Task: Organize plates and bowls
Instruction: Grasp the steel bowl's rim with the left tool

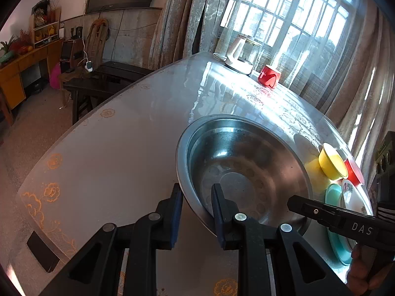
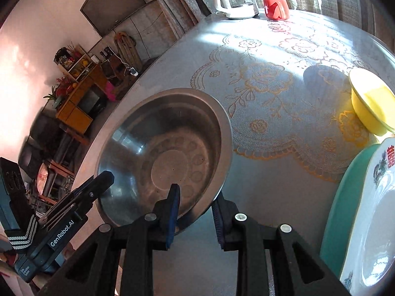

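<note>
counter (image 1: pixel 111 160): round, glossy clear cover over lace cloth with gold flower print
left tongs (image 1: pixel 197 197): black arms, blue pads, narrow; clamped across near-left rim of steel bowl, one pad outside, one inside
steel bowl (image 1: pixel 246 172): wide, round, flat flanged rim, brushed metal with ring of stamped circles in base; sits near counter edge, between both tongs
right tongs (image 2: pixel 196 202): same build, narrow; straddling near-right rim of bowl, cannot tell if pads press
far edge: glass jug (image 1: pixel 238 54) with white handle and base, glossy red cup (image 1: pixel 269 76) just beside
right of steel bowl: yellow bowl (image 1: pixel 332 161), red bowl (image 1: pixel 354 170) touching behind it, white plate (image 2: pixel 365 222) stacked on teal plate (image 2: pixel 335 209)
writing: "DAS" on right tongs body in left view; "GenRobot.AI" on left tongs body in right view; red Chinese character on white plate rim
left view only: red bowl, barred window, curtains
right view only: full lace pattern, plate print
</note>
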A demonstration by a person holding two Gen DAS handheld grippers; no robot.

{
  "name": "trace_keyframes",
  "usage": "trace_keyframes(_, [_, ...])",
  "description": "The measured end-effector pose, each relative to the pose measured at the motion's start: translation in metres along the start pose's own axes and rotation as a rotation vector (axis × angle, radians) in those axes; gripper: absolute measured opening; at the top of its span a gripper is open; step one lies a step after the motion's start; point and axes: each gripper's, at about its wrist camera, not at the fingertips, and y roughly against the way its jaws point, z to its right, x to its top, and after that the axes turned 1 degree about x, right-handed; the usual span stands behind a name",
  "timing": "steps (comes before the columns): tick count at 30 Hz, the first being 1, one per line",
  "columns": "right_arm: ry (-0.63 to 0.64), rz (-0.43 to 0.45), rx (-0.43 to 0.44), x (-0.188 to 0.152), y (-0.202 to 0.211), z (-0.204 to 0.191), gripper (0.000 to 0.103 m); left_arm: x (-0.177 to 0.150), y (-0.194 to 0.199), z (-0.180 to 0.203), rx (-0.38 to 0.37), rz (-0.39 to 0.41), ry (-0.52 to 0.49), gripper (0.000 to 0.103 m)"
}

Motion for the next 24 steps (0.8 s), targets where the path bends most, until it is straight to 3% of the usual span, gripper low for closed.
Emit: trace_keyframes(24, [-0.005,0.104,0.023,-0.021,0.027,0.016,0.029,-0.004,0.002,-0.004,-0.046,0.013,0.002,0.026])
